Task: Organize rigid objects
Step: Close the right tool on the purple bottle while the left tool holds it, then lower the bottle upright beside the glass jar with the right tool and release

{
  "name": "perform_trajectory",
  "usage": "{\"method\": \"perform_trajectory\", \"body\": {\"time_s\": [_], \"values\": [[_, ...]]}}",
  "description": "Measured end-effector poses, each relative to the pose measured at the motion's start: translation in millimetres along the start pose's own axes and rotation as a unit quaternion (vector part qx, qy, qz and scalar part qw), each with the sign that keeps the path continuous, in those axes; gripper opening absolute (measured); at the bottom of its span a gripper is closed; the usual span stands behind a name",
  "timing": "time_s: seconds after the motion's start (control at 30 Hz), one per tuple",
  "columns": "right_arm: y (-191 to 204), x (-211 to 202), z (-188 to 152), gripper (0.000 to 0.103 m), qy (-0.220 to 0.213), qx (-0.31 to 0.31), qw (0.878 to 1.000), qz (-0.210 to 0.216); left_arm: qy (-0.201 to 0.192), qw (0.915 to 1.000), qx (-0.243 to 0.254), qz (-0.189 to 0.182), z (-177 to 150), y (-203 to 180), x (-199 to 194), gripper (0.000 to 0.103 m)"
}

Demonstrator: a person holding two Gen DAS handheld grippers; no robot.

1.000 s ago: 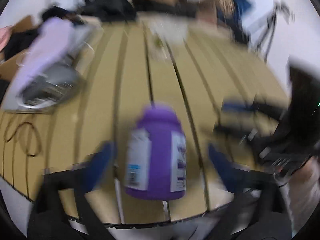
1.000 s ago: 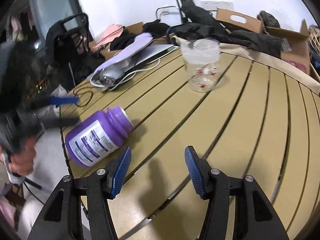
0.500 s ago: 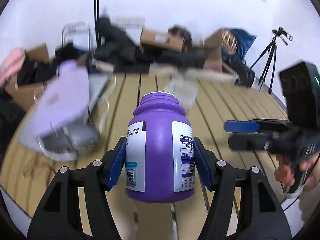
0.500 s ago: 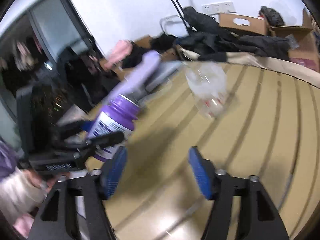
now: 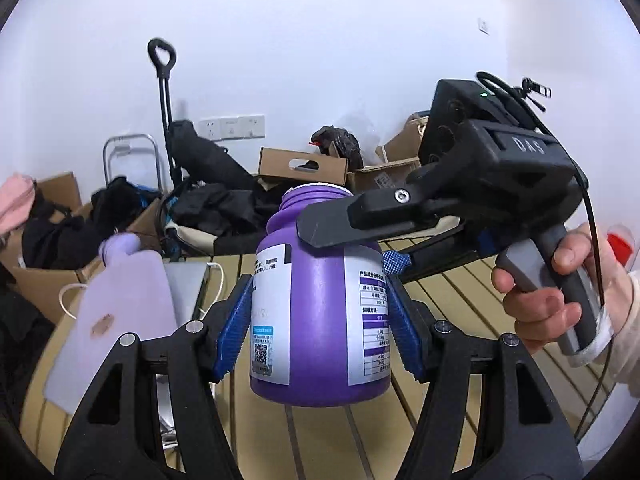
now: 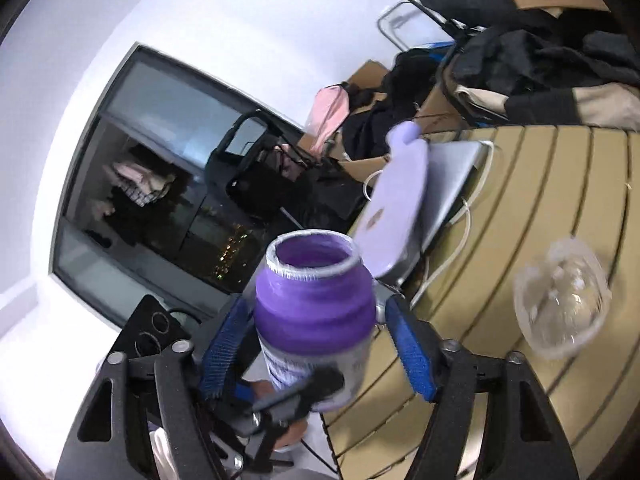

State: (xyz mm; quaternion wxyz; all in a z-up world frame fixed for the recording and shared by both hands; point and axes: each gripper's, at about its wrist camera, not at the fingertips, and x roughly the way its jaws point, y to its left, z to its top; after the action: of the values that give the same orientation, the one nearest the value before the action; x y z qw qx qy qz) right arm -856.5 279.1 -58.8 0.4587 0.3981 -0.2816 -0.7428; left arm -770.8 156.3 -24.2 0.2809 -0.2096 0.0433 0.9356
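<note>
A purple bottle point(image 5: 318, 320) with a white label and no cap is held upright, lifted above the slatted wooden table point(image 5: 452, 304). My left gripper point(image 5: 318, 330) is shut on its body, blue pads on both sides. My right gripper point(image 6: 316, 344) straddles the bottle's upper part point(image 6: 314, 304); its blue pads lie beside the shoulder, and I cannot tell if they touch. In the left wrist view one right finger point(image 5: 360, 220) crosses in front of the bottle's shoulder. A clear plastic cup point(image 6: 560, 300) stands on the table to the right.
A lilac cutting board point(image 5: 120, 320) lies on a grey laptop point(image 6: 448, 176) with a white cable at the table's left. Cardboard boxes point(image 5: 302, 166), dark clothes and a folding trolley point(image 5: 164, 92) stand behind the table. A dark window point(image 6: 160, 184) is to the left.
My left gripper closed on the lying bottle, stood it upright and lifted it off the table. My right gripper came in from the right and now straddles its upper part.
</note>
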Motion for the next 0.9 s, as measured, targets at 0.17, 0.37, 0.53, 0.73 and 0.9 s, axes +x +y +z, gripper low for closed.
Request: {"method": "perform_trajectory", "body": {"time_s": [0.17,0.37,0.53,0.73,0.9], "values": [[26.5,6.4,-1.3,0.067,-0.014,-0.122,0.985,-0.121,0.029,0.9996,0.001,0.004,-0.5,7.7,16.3,0.088],[69.9,32.5,-18.7,0.067,-0.026,-0.336,0.92,-0.203,-0.002,0.9997,0.004,0.022,-6.6,15.7,29.3,0.061],[57.2,50.9,-1.1,0.067,-0.003,-0.362,0.912,-0.195,0.002,0.9986,-0.021,0.049,-9.3,32.5,47.1,0.061],[31.4,69.6,10.5,0.068,0.021,-0.371,0.906,-0.203,0.021,0.9949,-0.033,0.094,-16.3,40.8,75.7,0.061],[8.2,77.3,18.3,0.068,0.039,-0.354,0.913,-0.198,0.034,0.9936,-0.043,0.099,-23.7,43.0,91.6,0.061]]}}
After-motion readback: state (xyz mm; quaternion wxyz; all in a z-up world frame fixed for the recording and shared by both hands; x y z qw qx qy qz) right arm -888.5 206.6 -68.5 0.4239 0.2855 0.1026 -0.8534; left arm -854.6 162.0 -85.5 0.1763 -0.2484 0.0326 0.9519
